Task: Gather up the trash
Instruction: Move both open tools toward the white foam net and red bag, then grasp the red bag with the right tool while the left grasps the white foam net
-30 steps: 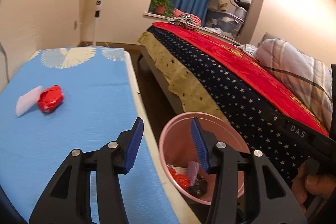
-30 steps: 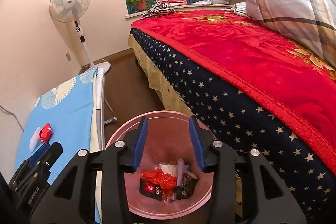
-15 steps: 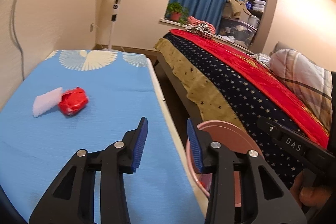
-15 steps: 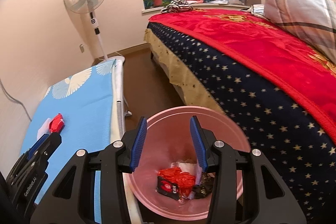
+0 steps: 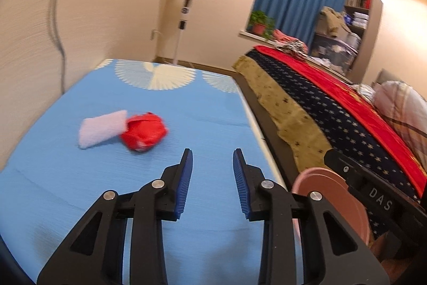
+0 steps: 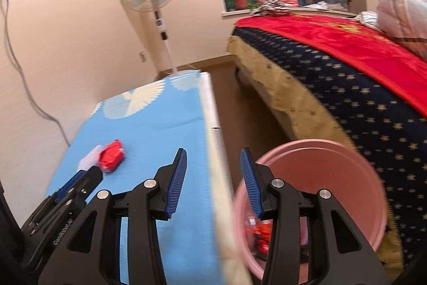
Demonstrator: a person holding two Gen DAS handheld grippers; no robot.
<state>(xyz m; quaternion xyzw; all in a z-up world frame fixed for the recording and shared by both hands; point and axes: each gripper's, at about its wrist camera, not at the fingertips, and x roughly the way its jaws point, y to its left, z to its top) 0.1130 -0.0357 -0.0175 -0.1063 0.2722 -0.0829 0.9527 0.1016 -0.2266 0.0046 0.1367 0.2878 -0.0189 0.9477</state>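
Over the blue worktop (image 5: 208,108), the left tongs (image 5: 210,164) point forward and downward, jaws closing with nothing between them. The right tongs (image 6: 212,164) straddle the worktop's near edge beside the pink bin (image 6: 328,170), tilted downward, jaws closing, likewise empty. 2 items of trash lie on the worktop ahead and to the left of the left tongs: a crumpled red wrapper (image 5: 144,132) and a pale white pad (image 5: 102,128), touching each other. The bin stands on the floor between worktop and bed (image 6: 360,87); red scraps (image 6: 260,234) show inside, partly hidden and blurred.
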